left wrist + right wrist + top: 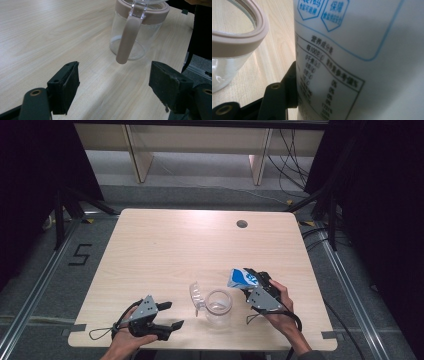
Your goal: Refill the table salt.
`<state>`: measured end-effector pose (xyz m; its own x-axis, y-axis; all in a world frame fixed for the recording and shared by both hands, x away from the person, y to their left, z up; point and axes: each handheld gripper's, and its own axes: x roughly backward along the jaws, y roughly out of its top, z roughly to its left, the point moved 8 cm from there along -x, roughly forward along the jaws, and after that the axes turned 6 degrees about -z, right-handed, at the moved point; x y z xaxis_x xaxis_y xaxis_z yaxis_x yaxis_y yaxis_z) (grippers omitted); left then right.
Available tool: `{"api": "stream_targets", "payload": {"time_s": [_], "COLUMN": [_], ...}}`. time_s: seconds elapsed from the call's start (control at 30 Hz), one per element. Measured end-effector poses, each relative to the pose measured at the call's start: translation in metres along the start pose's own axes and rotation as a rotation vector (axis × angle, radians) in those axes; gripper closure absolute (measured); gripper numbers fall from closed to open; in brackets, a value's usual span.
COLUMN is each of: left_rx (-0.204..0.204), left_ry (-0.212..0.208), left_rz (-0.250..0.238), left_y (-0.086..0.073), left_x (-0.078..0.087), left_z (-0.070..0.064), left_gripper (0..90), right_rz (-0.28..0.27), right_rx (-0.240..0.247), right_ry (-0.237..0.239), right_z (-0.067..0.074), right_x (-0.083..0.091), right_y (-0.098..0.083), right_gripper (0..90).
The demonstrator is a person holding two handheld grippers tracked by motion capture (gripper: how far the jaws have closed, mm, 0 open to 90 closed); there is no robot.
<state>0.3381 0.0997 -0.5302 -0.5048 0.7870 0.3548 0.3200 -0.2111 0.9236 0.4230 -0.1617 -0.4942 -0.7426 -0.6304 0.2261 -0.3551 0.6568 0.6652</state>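
Gripping a white-and-blue carton point(241, 278) just right of the open glass jug point(218, 307), the right gripper point(256, 289) seems poised to pour, while the left gripper point(169, 315) waits wide open near the jug's handle point(127, 41).

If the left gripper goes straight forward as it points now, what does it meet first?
Probably the pinkish handle of the clear pitcher: it hangs ahead between the open jaws of the left gripper, though depth is uncertain.

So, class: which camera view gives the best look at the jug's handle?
The left gripper view: the beige handle hangs full length down the clear jug, close and sharp. In the high view the jug is small, its handle hard to tell. The right gripper view shows its beige rim and some glass.
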Motion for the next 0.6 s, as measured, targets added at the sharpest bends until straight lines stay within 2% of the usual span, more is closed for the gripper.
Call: {"api": "stream_targets", "payload": {"time_s": [0.03, 0.07, 0.2, 0.23, 0.33, 0.37, 0.43, 0.47, 0.6], "left_rx": [-0.010, -0.014, -0.015, -0.015, 0.000, -0.003, -0.010, -0.013, -0.002], "left_ry": [-0.004, -0.005, -0.007, -0.007, 0.000, -0.001, -0.003, 0.002, 0.011], "left_rz": [0.002, 0.002, 0.002, 0.002, -0.002, -0.001, 0.003, 0.006, 0.006], "left_y": [-0.0001, 0.0000, -0.0001, -0.0001, -0.0002, -0.0004, -0.0008, -0.0009, -0.0013], "left_x": [0.0001, 0.0002, 0.0007, 0.0008, 0.0003, 0.0003, 0.0010, 0.0016, 0.0029], "left_z": [0.0002, 0.0003, 0.0008, 0.0009, 0.0001, 0.0001, 0.0003, 0.0007, 0.0011], "left_gripper": [23.7, 23.7, 23.7, 23.7, 23.7, 23.7, 23.7, 23.7, 23.7], "right_rz": [0.005, 0.001, 0.002, 0.006, -0.001, -0.004, -0.004, 0.001, 0.004], "right_rx": [-0.007, 0.012, 0.035, 0.026, 0.050, 0.065, 0.057, 0.071, 0.082], "right_ry": [-0.005, -0.002, -0.005, -0.006, -0.001, 0.003, 0.004, 0.003, -0.002], "right_z": [0.0007, 0.0004, 0.0002, 0.0010, 0.0021, 0.0022, 0.0042, 0.0035, 0.0031], "right_x": [0.0004, 0.0000, -0.0001, 0.0005, -0.0003, -0.0009, -0.0002, -0.0006, -0.0009], "right_y": [0.0000, 0.0009, 0.0021, 0.0017, 0.0028, 0.0033, 0.0042, 0.0043, 0.0052], "right_gripper": [46.8, 46.8, 46.8, 46.8, 46.9, 46.9, 47.0, 47.1, 47.1]}}
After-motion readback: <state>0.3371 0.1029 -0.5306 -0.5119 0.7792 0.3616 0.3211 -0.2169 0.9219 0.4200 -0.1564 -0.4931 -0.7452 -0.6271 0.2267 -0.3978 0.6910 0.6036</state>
